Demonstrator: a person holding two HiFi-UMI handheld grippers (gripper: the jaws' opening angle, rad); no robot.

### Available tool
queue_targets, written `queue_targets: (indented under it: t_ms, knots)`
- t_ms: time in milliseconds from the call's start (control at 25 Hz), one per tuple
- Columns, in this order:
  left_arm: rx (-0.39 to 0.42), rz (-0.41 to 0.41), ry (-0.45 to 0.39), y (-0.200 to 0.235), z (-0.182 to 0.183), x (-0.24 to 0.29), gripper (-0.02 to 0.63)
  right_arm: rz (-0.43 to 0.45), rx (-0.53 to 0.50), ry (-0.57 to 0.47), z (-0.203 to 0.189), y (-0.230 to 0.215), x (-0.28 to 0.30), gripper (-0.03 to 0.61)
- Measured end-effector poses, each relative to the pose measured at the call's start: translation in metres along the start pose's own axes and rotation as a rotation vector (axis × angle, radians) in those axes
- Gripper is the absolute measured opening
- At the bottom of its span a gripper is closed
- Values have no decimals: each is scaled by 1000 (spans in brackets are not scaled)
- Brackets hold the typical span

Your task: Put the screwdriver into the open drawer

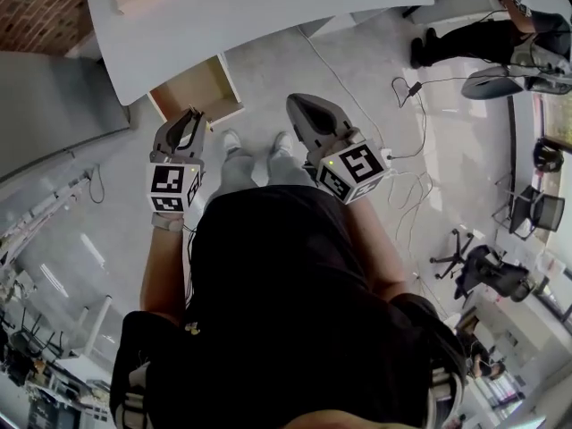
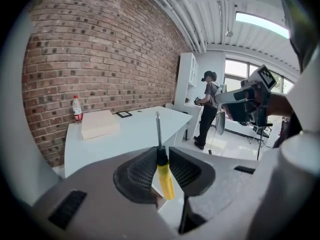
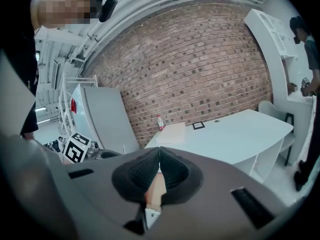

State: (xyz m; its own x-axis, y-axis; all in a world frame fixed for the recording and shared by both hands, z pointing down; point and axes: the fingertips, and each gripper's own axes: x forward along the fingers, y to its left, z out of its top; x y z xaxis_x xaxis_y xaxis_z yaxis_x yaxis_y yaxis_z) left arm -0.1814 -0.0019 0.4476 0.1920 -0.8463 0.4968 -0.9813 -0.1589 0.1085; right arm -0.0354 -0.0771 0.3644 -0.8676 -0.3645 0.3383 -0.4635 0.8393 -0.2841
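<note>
A screwdriver (image 2: pixel 163 173) with a yellow handle and a black collar is clamped in my left gripper (image 2: pixel 161 156), its metal shaft pointing up past the jaws. In the head view the left gripper (image 1: pixel 185 132) hangs just below the open wooden drawer (image 1: pixel 198 90), which sticks out from under the white desk (image 1: pixel 268 12). My right gripper (image 1: pixel 308 114) is to the right of the drawer, over the floor. Its jaws (image 3: pixel 159 154) are shut with nothing between them.
A flat cardboard box (image 2: pixel 100 124), a bottle (image 2: pixel 77 109) and a small frame lie on the desk by the brick wall. A grey cabinet (image 1: pixel 54 105) stands at the left. Cables (image 1: pixel 402 168), office chairs (image 1: pixel 487 271) and another person (image 1: pixel 500 34) are on the right.
</note>
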Motion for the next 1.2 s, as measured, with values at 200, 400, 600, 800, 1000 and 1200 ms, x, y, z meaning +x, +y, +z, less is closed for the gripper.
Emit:
queue_targets:
  t_ms: [200, 400, 600, 800, 1000, 1200]
  knots:
    - [39, -59, 63, 7, -27, 30, 78, -70, 24, 22, -17, -8, -5, 11]
    - [77, -99, 132, 9, -57, 59, 78, -125, 54, 53, -37, -16, -17, 11]
    - [93, -122, 185, 17, -90, 89, 78, -166, 65, 76, -53, -23, -23, 11]
    - [111, -133, 232, 21, -121, 117, 78, -198, 87, 84, -65, -33, -25, 11]
    - [111, -146, 276, 26, -150, 142, 78, -203, 92, 121, -85, -36, -18, 11]
    - [127, -148, 330, 39, -186, 163, 78, -203, 103, 153, -103, -36, -6, 11]
